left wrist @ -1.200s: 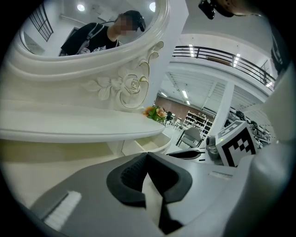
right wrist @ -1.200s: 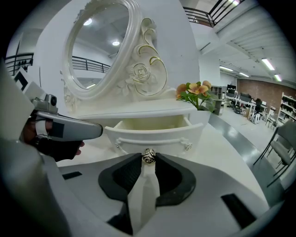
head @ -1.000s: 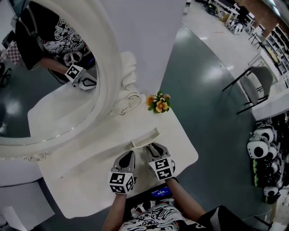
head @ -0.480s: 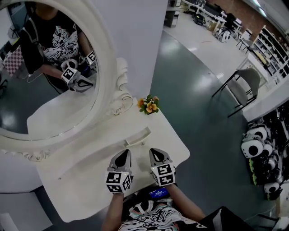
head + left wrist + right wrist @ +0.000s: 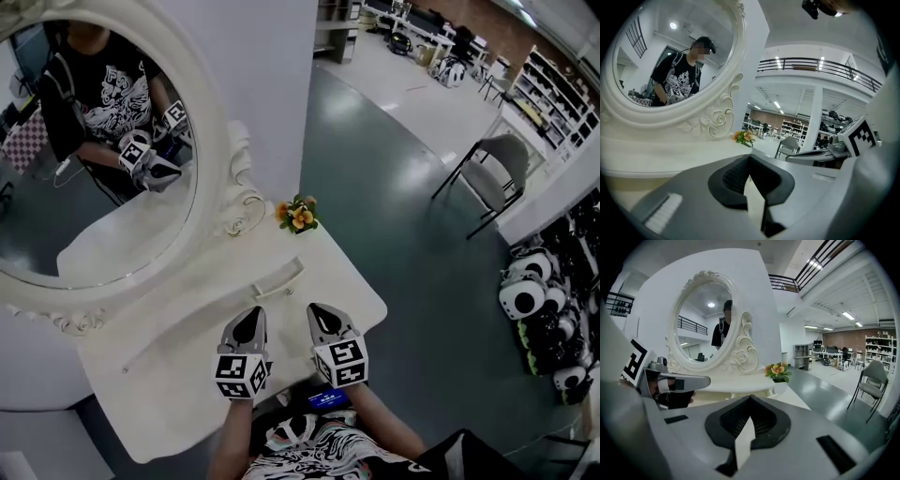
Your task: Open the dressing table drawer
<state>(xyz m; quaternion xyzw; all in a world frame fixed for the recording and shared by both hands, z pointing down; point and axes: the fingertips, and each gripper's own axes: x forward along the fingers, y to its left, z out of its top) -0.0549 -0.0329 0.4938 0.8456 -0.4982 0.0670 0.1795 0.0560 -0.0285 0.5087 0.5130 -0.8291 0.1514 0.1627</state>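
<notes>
The white dressing table (image 5: 178, 375) carries a big oval mirror (image 5: 94, 159). A pale curved drawer handle (image 5: 278, 279) runs along the low ledge under the mirror; I cannot tell how far out the drawer is. My left gripper (image 5: 248, 328) and right gripper (image 5: 323, 322) hover side by side over the table's front part, short of the handle and touching nothing. Both are shut and empty, tips meeting in the left gripper view (image 5: 750, 157) and the right gripper view (image 5: 751, 398). The mirror reflects the person and both grippers.
A small pot of orange flowers (image 5: 297, 215) stands at the table's far right corner, beside the carved mirror frame. To the right, on the grey floor, are a chair (image 5: 492, 178) and a heap of panda toys (image 5: 534, 300). A device with a blue screen (image 5: 328, 398) hangs at the person's waist.
Both grippers have lifted and drawn back from the drawer handle toward the table's front edge. The head view has shifted, so the table sits lower and smaller.
</notes>
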